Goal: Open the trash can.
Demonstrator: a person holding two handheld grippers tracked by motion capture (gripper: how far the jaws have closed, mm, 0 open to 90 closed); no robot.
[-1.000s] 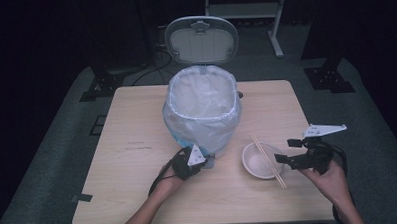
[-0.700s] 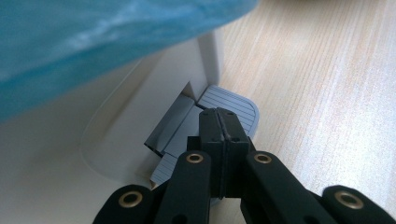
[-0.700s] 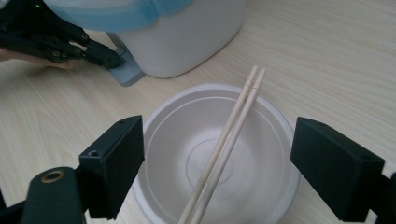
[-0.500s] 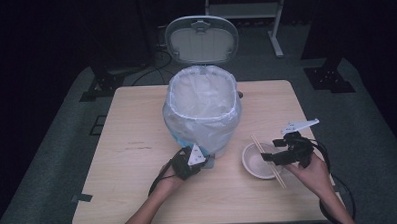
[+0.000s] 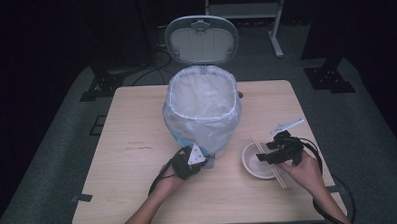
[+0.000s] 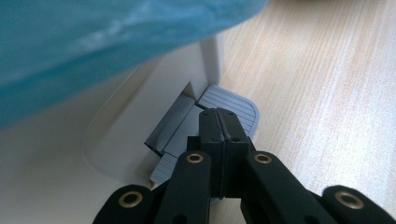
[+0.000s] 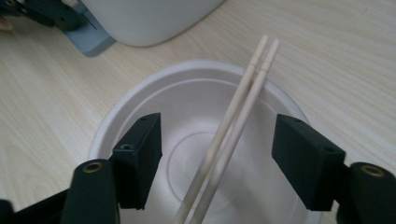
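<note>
A: High view, quick. Pedal bin (image 5: pixel 202 114) stood mid-tabletop (image 5: pixel 128 159), lid (image 5: pixel 201 39) up, pale liner bag (image 5: pixel 200 87) over the rim. The left gripper (image 5: pixel 197 159) sat at the bin's base, the right gripper (image 5: pixel 268 157) over a white bowl (image 5: pixel 253 162) toward the right edge.

B: Left fingers?

A: Couldn't tell from above. The left gripper view had them: the left gripper (image 6: pixel 218 122) had its fingers (image 6: pixel 208 128) pressed flat together with nothing between, tips over the grey ribbed pedal (image 6: pixel 233 106) at the bin's foot. Blue liner (image 6: pixel 93 42) hung overhead there.

B: Right side?

A: The right gripper view showed the right gripper (image 7: pixel 217 161) spread wide, fingers (image 7: pixel 140 154) either side of a pair of chopsticks (image 7: pixel 238 116), not touching them, holding nothing. The bowl (image 7: pixel 140 100) lay under it, and the pedal (image 7: pixel 91 39) with the other gripper showed at top left.

B: Chopsticks' axis?

A: Side by side across the bowl. In the high view the chopsticks (image 5: pixel 262 147) ran diagonally, far end up-left toward the bin, near end down-right past the rim beside the right hand (image 5: pixel 301 173). In the right gripper view they ran roughly along the gripper's line, leaning right.
</note>
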